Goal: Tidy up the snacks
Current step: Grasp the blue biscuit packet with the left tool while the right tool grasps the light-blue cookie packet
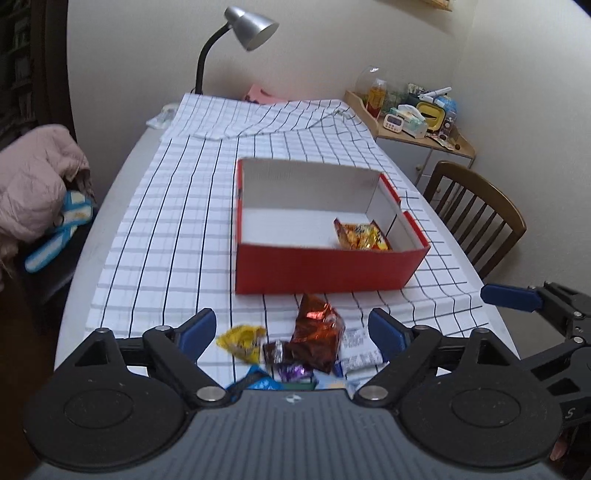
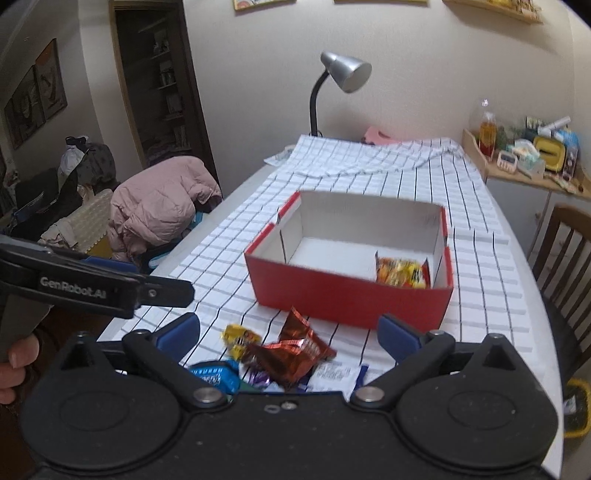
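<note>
I have both grippers over the near end of the table, angled down at a heap of snack packets. My left gripper stands with its jaws spread wide and nothing between the pads; the heap lies on the cloth below and beyond them. My right gripper is just as wide apart and also holds nothing.

The heap sits on the checked tablecloth near the table's front edge. I can pick out a crumpled red-brown foil packet on top, a yellow packet to its left, a blue packet, a small purple wrapper and a white packet with print. They overlap and touch one another.

Just beyond the heap stands an open red cardboard box with a white inside. One orange-and-yellow snack packet lies in its near right corner, leaning against the wall.

At the far end of the table a silver desk lamp stands, and a pink jacket hangs over a chair on the left.
</note>
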